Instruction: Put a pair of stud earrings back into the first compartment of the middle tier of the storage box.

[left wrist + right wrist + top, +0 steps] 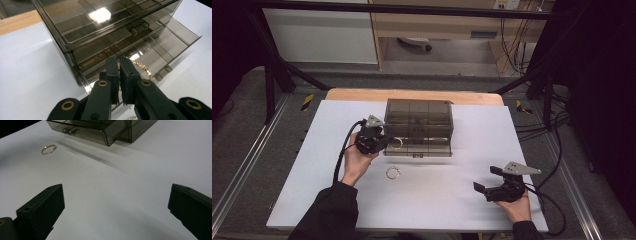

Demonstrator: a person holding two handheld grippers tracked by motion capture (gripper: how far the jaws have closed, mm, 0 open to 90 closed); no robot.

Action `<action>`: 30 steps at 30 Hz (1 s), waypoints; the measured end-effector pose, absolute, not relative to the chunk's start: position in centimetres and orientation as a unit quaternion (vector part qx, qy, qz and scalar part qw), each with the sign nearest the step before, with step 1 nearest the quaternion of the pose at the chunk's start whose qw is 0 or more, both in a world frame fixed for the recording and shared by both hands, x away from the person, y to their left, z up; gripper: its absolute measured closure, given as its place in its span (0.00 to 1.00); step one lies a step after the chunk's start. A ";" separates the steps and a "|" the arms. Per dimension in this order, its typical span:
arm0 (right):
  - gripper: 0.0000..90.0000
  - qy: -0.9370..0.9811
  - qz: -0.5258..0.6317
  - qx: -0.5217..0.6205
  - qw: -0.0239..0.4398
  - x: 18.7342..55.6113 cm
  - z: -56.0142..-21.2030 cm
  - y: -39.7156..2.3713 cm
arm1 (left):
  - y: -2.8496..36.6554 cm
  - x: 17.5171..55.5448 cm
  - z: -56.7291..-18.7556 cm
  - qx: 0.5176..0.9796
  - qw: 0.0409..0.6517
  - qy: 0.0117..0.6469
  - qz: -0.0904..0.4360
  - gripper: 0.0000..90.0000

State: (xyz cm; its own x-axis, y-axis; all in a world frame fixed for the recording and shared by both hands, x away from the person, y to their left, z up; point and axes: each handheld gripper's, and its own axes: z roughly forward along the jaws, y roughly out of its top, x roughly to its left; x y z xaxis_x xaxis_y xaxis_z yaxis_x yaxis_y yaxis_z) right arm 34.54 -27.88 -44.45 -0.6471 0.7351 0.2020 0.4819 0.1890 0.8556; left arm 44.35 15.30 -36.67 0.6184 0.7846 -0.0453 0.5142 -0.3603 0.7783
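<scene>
Gold bracelet [143, 68] half hidden behind left tool [119, 65], jaws clamped on it; right tool [116, 202] wide.

No legible text, label, brand, number or sign appears on any surface near either gripper; the small markings present are too blurred to read.

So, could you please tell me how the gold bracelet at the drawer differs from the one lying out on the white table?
The held bracelet is pinched in the shut left hand-held gripper over the open drawer; the loose bracelet lies flat on the white table, untouched. The held bracelet hangs on edge, partly hidden by the jaws; the loose bracelet shows as a full ring. Both look like thin gold chain rings.
</scene>
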 end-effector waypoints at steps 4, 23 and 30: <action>0.01 0.761 0.496 0.400 0.127 34.6 -44.5 -27.9 | 15.3 45.0 -37.4 0.811 0.383 0.406 0.176 0.95; 0.01 0.760 0.497 0.400 0.127 34.5 -44.4 -27.9 | 14.6 46.4 -39.9 0.816 0.363 0.416 0.172 0.95; 0.01 0.759 0.498 0.400 0.128 34.5 -44.4 -27.9 | 14.5 46.4 -40.4 0.820 0.356 0.416 0.165 0.94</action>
